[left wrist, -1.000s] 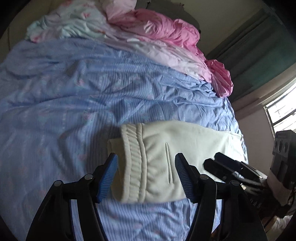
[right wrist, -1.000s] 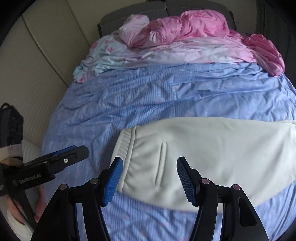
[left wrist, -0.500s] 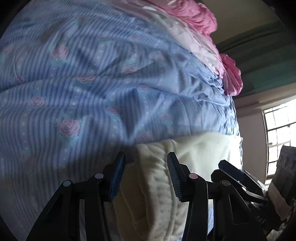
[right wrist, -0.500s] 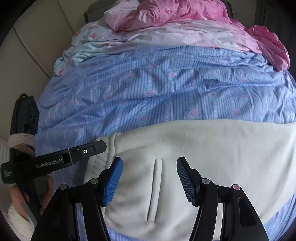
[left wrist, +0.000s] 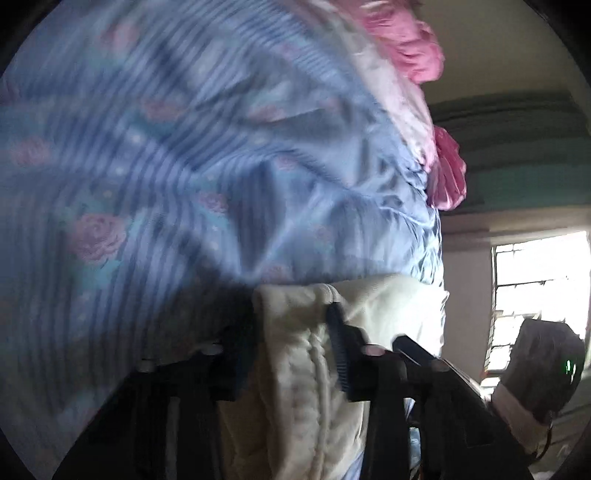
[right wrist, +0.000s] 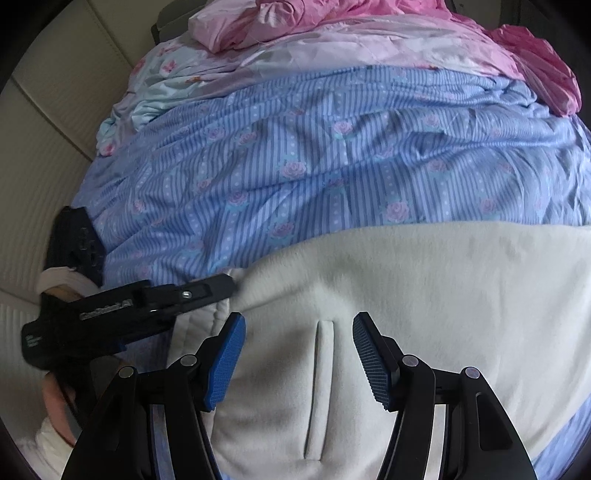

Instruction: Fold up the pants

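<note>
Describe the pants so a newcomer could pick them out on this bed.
On the blue striped, rose-printed bedcover, look at the near edge. The pants lie there flat, below the heaped pink bedding. They are the only plain cream cloth, with a ribbed waistband.

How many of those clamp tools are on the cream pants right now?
2. The left gripper has just closed on the ribbed waistband at the pants' left end; the right gripper hovers open over the slit pocket.
</note>
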Demonstrator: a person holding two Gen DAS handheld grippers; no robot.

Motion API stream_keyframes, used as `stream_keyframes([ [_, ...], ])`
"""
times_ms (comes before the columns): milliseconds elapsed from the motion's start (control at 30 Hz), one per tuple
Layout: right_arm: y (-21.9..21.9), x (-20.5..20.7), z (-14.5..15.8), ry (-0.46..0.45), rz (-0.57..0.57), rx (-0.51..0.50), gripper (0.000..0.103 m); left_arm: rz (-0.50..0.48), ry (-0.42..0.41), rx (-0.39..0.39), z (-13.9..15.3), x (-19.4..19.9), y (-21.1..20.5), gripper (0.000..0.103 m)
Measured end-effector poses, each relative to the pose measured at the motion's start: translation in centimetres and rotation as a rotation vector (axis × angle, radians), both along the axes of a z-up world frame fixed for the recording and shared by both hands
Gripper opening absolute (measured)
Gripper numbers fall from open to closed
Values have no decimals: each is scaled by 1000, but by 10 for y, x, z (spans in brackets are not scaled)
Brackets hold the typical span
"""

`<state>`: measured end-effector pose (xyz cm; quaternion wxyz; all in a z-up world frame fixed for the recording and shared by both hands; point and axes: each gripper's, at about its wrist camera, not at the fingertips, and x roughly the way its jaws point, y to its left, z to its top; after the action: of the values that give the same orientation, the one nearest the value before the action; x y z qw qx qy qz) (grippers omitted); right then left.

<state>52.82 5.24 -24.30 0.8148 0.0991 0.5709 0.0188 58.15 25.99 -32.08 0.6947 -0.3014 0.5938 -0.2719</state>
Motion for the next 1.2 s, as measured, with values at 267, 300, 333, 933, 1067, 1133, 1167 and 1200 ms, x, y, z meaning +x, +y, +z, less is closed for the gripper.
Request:
stream_keyframes([
  [267, 11, -5, -1, -12, 16, 50, 62, 24, -92, -14, 40, -26, 5, 10],
  [300, 14, -4, -2, -9, 22, 53, 62, 28, -95, -5, 42, -28, 5, 10],
  [333, 17, -4, -2, -11, 30, 59, 62, 36, -99, 10, 43, -30, 6, 10],
  [933, 51, 23, -46, 74, 128, 53, 58, 28, -30, 179, 5, -25, 22, 12],
  [1067, 49, 23, -42, 81, 135, 55, 56, 5, -100, 383, 31, -30, 16, 31],
  [1133, 44, 18, -31, 67, 126, 75, 57, -6, -177, 459, 54, -39, 14, 34],
  [1167, 42, 14, -24, 60, 123, 88, 57, -11, -196, 477, 64, -45, 13, 36],
  [1200, 39, 8, -16, 43, 125, 106, 57, -13, -214, 495, 75, -52, 12, 38],
])
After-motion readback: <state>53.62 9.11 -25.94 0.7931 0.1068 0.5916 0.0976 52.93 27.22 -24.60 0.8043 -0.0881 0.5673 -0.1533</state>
